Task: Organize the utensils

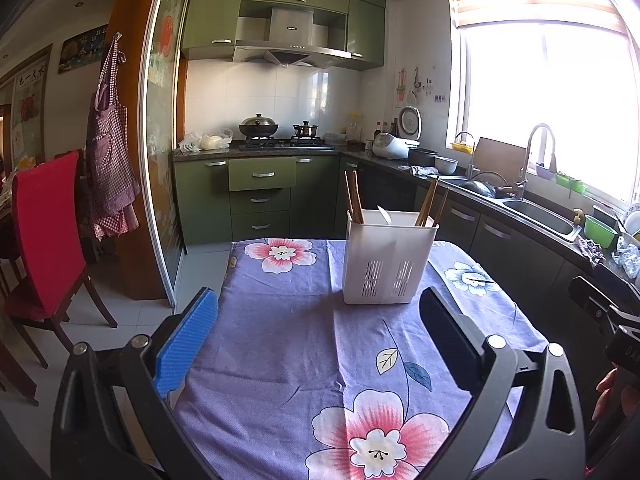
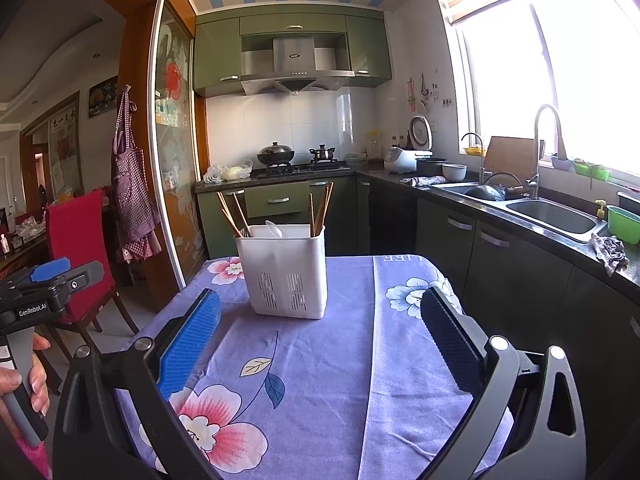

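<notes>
— Toward the far edge of the purple floral tablecloth [image 1: 280, 340]: what is listed?
— One white rectangular plastic utensil holder [image 1: 386, 258], slotted low on its front wall, standing upright. Brown wooden chopsticks [image 1: 354, 198] rise from its left and right compartments, tips leaning outward; a white plastic spoon [image 2: 274, 229] sits between.
— Grippers?
— Left gripper [image 1: 320, 316] and right gripper [image 2: 320, 316]: both hover over the near edge, aimed at the holder, jaws spread wide, nothing between them. A hand [image 2: 24, 384] grips the left handle.
</notes>
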Action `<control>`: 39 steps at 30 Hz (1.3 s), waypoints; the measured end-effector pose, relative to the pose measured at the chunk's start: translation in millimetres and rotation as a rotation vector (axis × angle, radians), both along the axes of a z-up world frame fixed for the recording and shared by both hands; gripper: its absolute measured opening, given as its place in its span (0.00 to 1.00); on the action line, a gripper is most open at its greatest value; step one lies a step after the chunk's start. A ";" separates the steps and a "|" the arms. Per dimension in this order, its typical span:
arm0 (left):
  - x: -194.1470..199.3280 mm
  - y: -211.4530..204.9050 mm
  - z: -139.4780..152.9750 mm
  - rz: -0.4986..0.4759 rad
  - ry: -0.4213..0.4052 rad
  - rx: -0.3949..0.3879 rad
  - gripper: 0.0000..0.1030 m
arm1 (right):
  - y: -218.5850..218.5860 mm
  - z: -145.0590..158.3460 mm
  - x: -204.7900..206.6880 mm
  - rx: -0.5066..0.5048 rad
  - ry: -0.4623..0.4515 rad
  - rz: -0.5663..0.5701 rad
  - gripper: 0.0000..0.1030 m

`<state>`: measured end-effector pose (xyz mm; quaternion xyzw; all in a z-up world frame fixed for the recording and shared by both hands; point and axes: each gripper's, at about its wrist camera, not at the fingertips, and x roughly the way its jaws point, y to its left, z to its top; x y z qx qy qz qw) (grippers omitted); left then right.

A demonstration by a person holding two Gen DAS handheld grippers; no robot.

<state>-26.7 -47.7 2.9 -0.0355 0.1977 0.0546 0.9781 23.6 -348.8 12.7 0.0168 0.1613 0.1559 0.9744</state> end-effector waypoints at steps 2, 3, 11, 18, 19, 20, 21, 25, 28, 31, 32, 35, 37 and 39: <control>-0.5 -0.4 0.0 0.000 0.000 0.001 0.93 | 0.0 0.2 -0.1 0.002 -0.001 0.000 0.95; -0.5 -0.6 0.0 -0.001 0.000 0.001 0.93 | -0.4 0.4 -0.2 0.001 -0.002 0.000 0.95; -1.0 -1.5 0.3 -0.004 -0.002 0.002 0.93 | -2.6 0.9 -1.1 0.007 -0.005 0.002 0.95; -1.7 -1.6 0.6 -0.005 -0.001 0.001 0.93 | -2.7 0.6 -1.2 0.003 -0.002 0.007 0.95; -1.7 -1.7 0.6 -0.005 -0.001 0.001 0.93 | -2.8 0.7 -0.9 0.002 -0.003 0.007 0.95; -1.5 -1.6 0.6 -0.005 -0.001 0.001 0.93 | -2.9 0.5 -0.7 0.003 -0.002 0.007 0.95; -1.6 -1.6 0.6 -0.005 -0.001 0.000 0.93 | -2.8 0.5 -0.8 0.003 -0.001 0.008 0.95; -1.8 -1.7 0.7 -0.004 -0.002 0.002 0.93 | -2.2 0.9 0.7 0.002 0.001 0.010 0.95; -1.9 -1.8 0.5 -0.004 -0.002 0.001 0.93 | -1.8 0.6 0.8 0.002 0.001 0.011 0.95; -2.2 -2.3 0.6 -0.002 -0.004 0.008 0.93 | -1.5 0.0 1.4 0.001 0.003 0.012 0.95; -2.9 -2.4 0.5 -0.001 -0.006 0.014 0.93 | -1.1 -0.3 1.7 0.001 0.004 0.013 0.95; -4.4 -5.4 1.9 0.003 -0.014 0.043 0.93 | -0.7 -0.1 2.5 0.000 0.005 0.013 0.95; -5.7 -7.4 2.7 0.003 -0.022 0.058 0.93 | -1.0 -0.2 2.6 0.001 0.005 0.014 0.95; -5.8 -8.9 3.0 0.001 -0.024 0.068 0.93 | -0.7 -0.3 2.6 -0.001 0.005 0.013 0.95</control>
